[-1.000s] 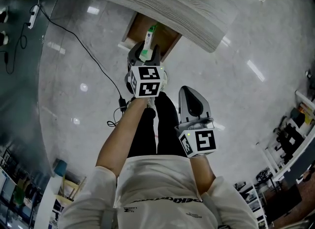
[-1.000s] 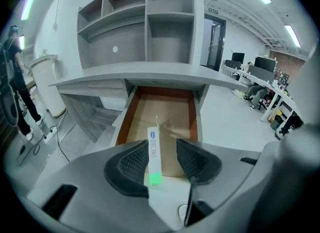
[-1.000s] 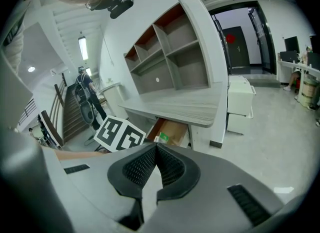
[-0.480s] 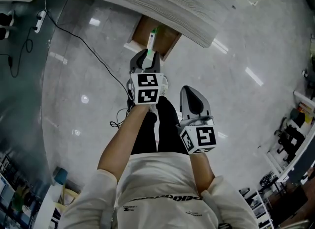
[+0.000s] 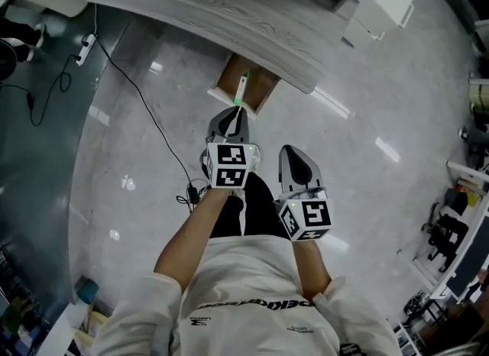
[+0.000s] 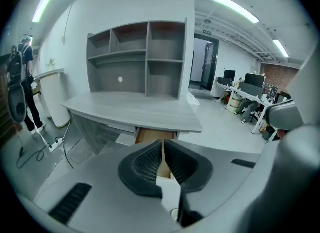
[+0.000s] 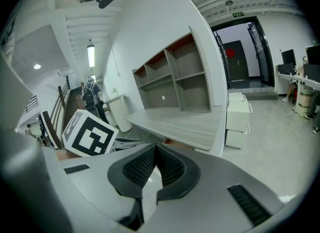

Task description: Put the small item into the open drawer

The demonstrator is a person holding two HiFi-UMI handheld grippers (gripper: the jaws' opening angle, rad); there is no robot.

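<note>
The small item, a white tube with a green end (image 5: 241, 89), lies in the open wooden drawer (image 5: 231, 81) under the grey desk (image 5: 206, 11). My left gripper (image 5: 233, 120) hangs just short of the drawer, apart from the tube. Its jaws are closing and stand almost together, with nothing between them. In the left gripper view the drawer (image 6: 152, 136) shows just beyond the left gripper (image 6: 163, 149). My right gripper (image 5: 296, 165) is held lower and to the right, shut and empty. In its own view the right gripper (image 7: 155, 152) points at the desk (image 7: 185, 124).
A black cable (image 5: 145, 102) runs across the glossy floor from a power strip (image 5: 84, 49) at the left. A white cabinet (image 5: 386, 7) stands right of the desk. A grey shelf unit (image 6: 137, 59) sits on the desk. A person stands far left (image 6: 22, 87).
The left gripper has let go of the tube, which now lies in the drawer, and drawn back from it with its jaws closing. The view has pulled away from the desk.
</note>
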